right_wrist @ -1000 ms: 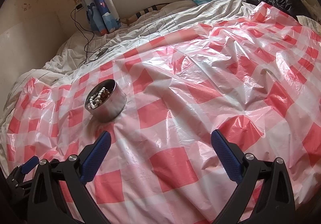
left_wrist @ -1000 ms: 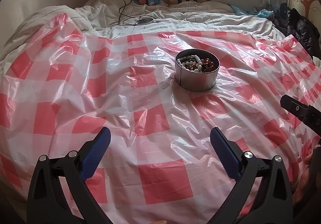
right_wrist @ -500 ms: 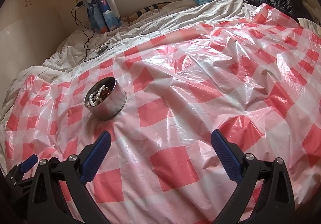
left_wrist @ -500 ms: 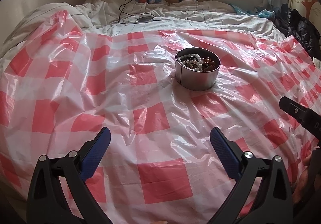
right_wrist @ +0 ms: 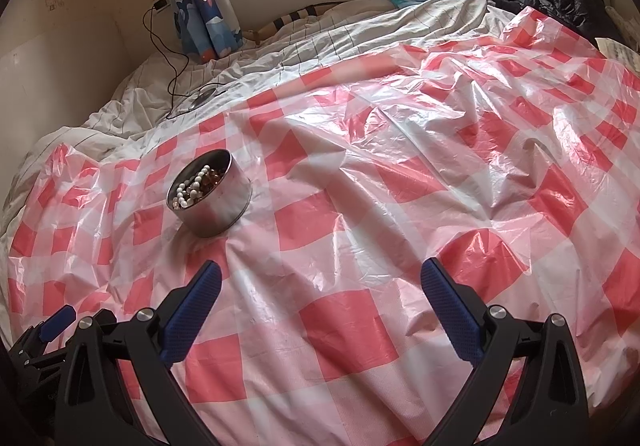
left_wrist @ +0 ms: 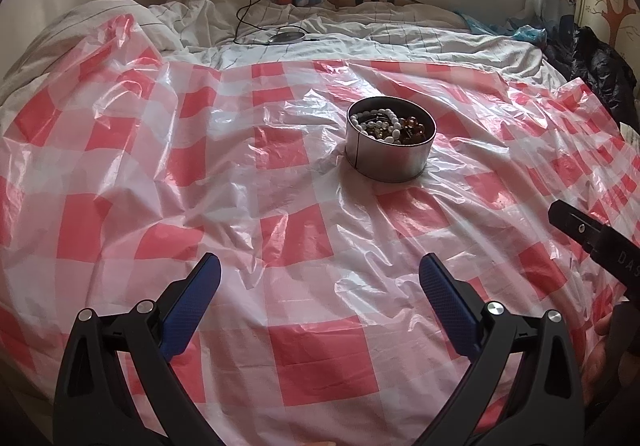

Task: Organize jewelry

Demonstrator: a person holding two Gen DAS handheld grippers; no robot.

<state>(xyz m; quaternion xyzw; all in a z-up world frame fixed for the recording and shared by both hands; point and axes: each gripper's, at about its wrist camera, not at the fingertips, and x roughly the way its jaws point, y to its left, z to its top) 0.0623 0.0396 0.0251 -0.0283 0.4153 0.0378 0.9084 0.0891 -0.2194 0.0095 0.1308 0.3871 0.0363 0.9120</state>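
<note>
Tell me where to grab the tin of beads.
Grip the tin across its straight outer wall, coming in level from the near side. It stands upright and open-topped, with beads heaped inside, so a top approach would likely hit them.

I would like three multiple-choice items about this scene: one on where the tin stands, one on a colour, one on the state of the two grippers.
1. Where does the round metal tin stand?
A. on the checked plastic sheet
B. on the windowsill
C. on the bare white bedding

2. What colour are the checks of the sheet?
A. blue and yellow
B. red and white
C. green and black

3. How are the left gripper and the right gripper?
A. both shut
B. one holds beads
C. both open, empty

Answers: 1 A, the sheet lies all around its base. 2 B, red squares alternate with white. 3 C, wide gaps show between the fingers.
</note>
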